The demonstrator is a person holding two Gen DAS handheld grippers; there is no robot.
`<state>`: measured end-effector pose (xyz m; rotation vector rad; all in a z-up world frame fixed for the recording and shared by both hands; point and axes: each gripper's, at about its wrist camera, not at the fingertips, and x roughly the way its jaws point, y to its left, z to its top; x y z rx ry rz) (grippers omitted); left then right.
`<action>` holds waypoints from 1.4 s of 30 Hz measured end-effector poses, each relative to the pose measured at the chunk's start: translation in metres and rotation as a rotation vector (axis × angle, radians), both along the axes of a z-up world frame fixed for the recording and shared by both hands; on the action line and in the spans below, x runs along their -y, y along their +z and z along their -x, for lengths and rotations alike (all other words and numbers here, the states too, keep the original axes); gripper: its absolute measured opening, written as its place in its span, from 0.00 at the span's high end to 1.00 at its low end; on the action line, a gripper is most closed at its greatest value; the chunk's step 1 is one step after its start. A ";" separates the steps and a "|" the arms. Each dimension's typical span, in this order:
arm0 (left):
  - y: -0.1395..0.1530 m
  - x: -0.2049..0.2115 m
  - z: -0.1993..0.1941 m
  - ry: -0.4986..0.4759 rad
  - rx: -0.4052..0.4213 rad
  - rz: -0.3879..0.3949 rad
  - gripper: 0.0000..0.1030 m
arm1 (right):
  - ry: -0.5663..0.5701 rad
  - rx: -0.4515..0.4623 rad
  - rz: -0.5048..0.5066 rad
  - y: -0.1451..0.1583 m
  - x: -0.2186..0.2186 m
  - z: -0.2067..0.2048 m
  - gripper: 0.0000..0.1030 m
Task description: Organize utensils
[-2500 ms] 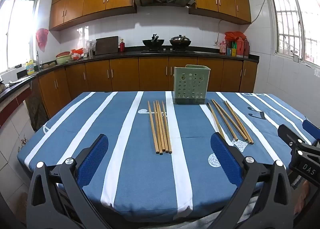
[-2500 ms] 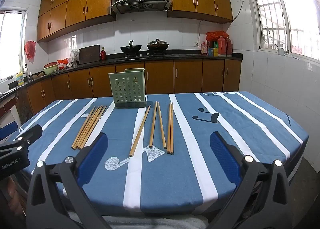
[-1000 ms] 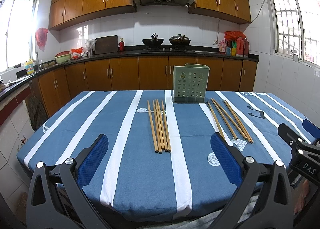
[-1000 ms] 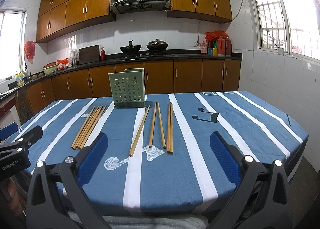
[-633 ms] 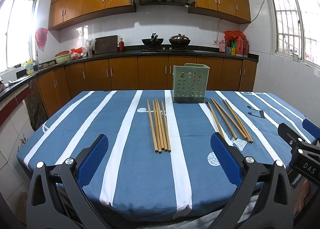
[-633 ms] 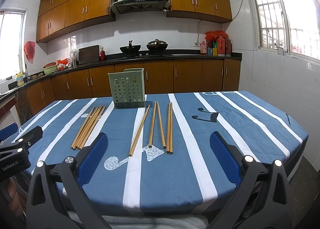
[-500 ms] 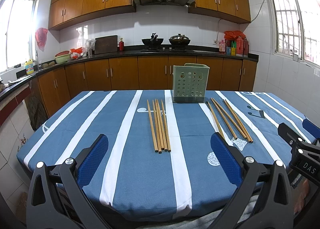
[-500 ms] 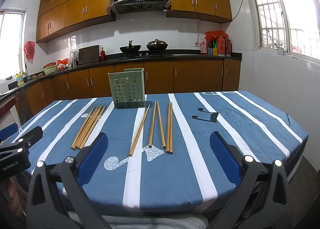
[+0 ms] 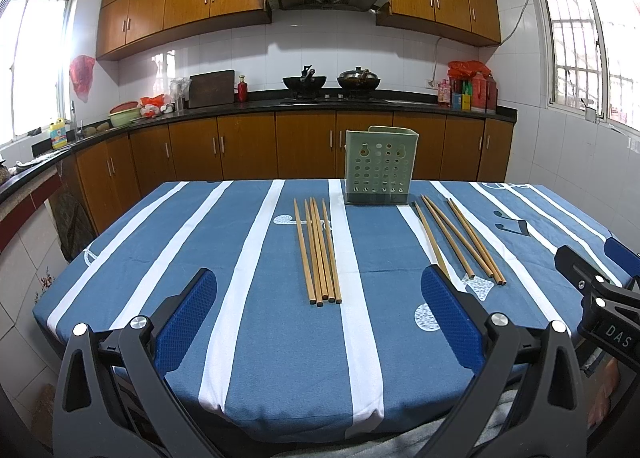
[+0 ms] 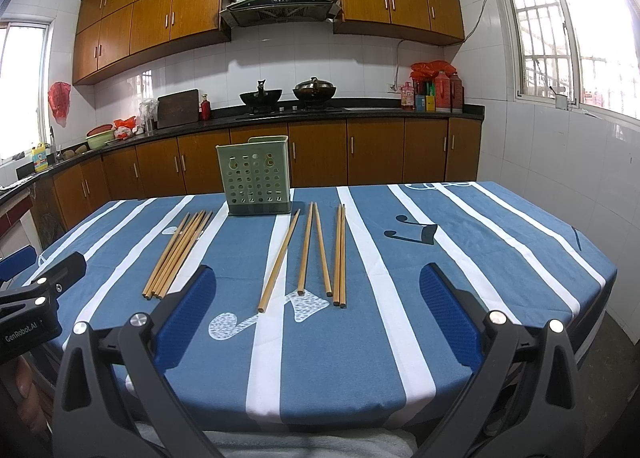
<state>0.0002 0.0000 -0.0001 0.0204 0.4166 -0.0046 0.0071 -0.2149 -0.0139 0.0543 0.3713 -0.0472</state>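
Both claws spread wide, nothing held, hovering at the near edge of the blue-and-white striped tablecloth [image 9: 248, 358]. Nothing sorted yet.

Landmark: pale green perforated plastic utensil holder [image 9: 379, 167], upright at the far middle of the table, looks empty.

- Tight bundle of wooden chopsticks [image 9: 318, 254]: near-left of the holder, straight ahead of the left gripper [image 9: 320, 322].
- Loose spread of wooden chopsticks [image 10: 316, 254]: near-right of the holder, straight ahead of the right gripper [image 10: 316, 320]; one stray stick angled off, the rest roughly parallel.

Key relation: every stick's long axis runs from the holder toward the grippers, near ends pointing at the claws. So the fingers already straddle the axis crosswise, and I'd guess no wrist roll is needed. Left arm is nearer the bundle, right arm nearer the spread.

Risk, as I judge it: thin sticks flat on cloth, may roll or come up as a partial pinch.
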 end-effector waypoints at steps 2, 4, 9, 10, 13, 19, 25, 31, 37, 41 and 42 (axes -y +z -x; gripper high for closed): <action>0.000 0.000 0.000 0.000 0.000 0.000 0.02 | 0.000 0.000 0.000 0.000 0.000 0.000 0.04; 0.000 0.000 0.000 0.000 0.000 0.000 0.02 | 0.000 0.000 0.000 0.000 0.000 0.000 0.04; 0.000 0.000 0.000 0.000 -0.001 0.000 0.02 | 0.000 0.000 0.000 0.000 0.000 0.000 0.04; 0.000 0.000 0.000 0.000 -0.001 0.000 0.02 | 0.000 0.000 0.000 0.000 0.000 0.000 0.04; 0.000 0.000 0.000 0.000 -0.001 0.000 0.02 | 0.000 -0.001 0.000 0.000 0.000 -0.001 0.04; 0.000 0.000 0.000 0.001 -0.002 0.000 0.02 | 0.000 -0.002 0.000 -0.001 0.000 -0.001 0.04; -0.003 -0.003 -0.006 0.032 -0.035 -0.005 0.02 | -0.003 -0.023 -0.009 -0.005 -0.001 -0.008 0.04; -0.016 -0.011 -0.028 0.063 -0.133 0.001 0.02 | -0.022 -0.069 -0.032 -0.014 0.011 -0.028 0.04; -0.022 -0.039 -0.066 0.071 -0.216 0.038 0.02 | -0.072 -0.175 -0.064 -0.019 0.030 -0.077 0.04; -0.021 -0.049 -0.094 0.069 -0.251 -0.001 0.02 | -0.112 -0.278 -0.142 -0.027 0.050 -0.118 0.22; -0.022 -0.050 -0.101 0.064 -0.260 -0.002 0.02 | -0.123 -0.317 -0.155 -0.031 0.055 -0.132 0.26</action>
